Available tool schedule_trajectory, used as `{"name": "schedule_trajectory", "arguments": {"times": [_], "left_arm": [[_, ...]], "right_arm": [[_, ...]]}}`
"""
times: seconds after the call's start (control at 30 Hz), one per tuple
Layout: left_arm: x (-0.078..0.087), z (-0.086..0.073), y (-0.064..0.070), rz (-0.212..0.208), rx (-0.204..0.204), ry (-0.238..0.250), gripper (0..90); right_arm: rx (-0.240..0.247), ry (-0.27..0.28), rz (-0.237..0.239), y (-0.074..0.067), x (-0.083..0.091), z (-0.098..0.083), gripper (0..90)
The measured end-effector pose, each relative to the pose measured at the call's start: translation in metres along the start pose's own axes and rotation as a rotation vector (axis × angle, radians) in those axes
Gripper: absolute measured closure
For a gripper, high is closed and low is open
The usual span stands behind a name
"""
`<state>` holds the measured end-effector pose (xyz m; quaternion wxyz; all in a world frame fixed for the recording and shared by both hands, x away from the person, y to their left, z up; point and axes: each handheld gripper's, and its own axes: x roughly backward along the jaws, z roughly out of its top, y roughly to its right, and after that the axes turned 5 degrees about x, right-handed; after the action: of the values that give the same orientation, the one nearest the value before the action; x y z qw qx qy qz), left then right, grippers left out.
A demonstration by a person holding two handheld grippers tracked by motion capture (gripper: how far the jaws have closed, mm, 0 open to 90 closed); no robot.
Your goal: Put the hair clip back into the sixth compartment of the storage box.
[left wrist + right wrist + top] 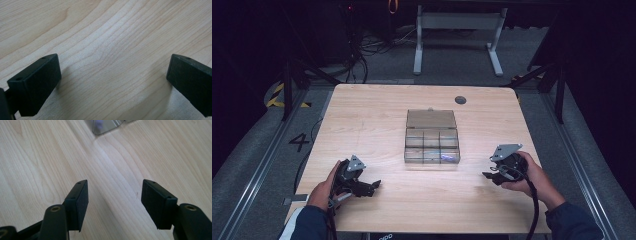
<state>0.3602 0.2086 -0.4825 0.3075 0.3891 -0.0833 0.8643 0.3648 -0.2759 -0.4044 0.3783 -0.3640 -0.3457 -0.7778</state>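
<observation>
We had the clear compartment box (432, 142) sitting mid-table on the wooden table (377, 110), lid flipped up at the far side, compartments facing us. It sat between the two grippers and well apart from both.

Left gripper (371, 188) was near the front left edge, lying low over the wood, pointing toward the middle. In the left gripper view its jaws stood wide apart with only bare wood grain between them.

Right gripper (488, 176) was near the front right, aimed left toward the box. In the right gripper view its jaws were partly apart, nothing between them, and a corner of the box (106, 125) showed at the top edge, ahead of the jaws and not touching them.
</observation>
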Motion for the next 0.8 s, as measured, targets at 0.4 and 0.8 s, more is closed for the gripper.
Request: {"name": "schedule_trajectory", "arguments": {"times": [0.4,0.8], "left_arm": [[0.000,0.000,0.000,0.000,-0.001,0.000,0.0],[0.000,0.000,0.000,0.000,-0.001,0.000,0.0]], "right_arm": [[-0.032,0.008,-0.018,-0.006,0.004,-0.023,37.7],[-0.093,0.019,-0.030,-0.010,0.004,-0.057,36.6]]}}
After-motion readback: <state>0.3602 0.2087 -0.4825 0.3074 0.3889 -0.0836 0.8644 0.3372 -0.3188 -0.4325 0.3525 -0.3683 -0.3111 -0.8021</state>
